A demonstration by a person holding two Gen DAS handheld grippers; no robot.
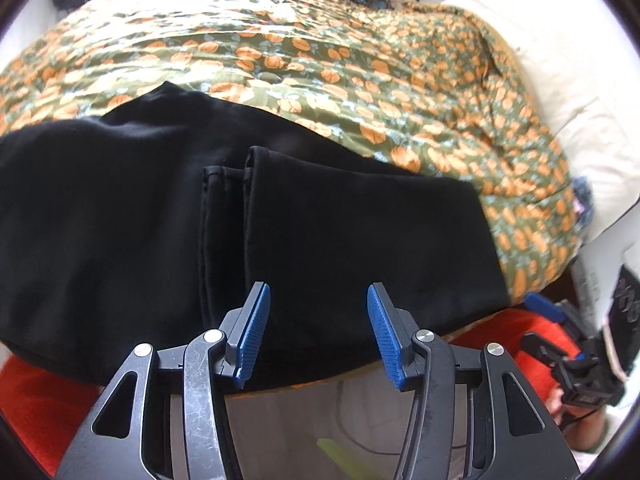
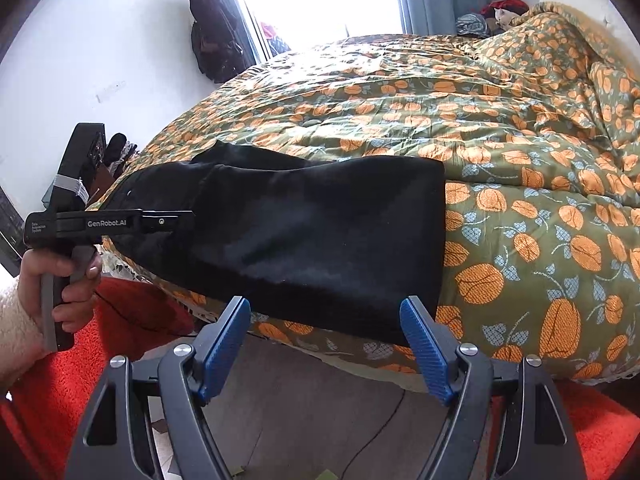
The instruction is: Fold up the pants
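Black pants (image 1: 320, 220) lie folded on the flowered bedspread (image 1: 360, 72) at the bed's near edge, with the hems of both legs laid back over the middle. My left gripper (image 1: 319, 287) hovers over the near edge of the pants, open, nothing pinched between its blue pads (image 1: 256, 328). In the right wrist view the same pants (image 2: 312, 232) stretch from left to right. My right gripper (image 2: 325, 302) is open just before their near right edge, not touching the cloth. A hand holds the left gripper's body (image 2: 120, 222) at the pants' left end.
The bedspread (image 2: 520, 160) covers the whole bed, bunched up at the far right. A white pillow (image 1: 560, 92) lies at the right. Clothes (image 2: 492, 16) are piled at the far corner. A red rug (image 2: 132, 312) lies by the bed. A dark bag (image 2: 212, 36) hangs on the wall.
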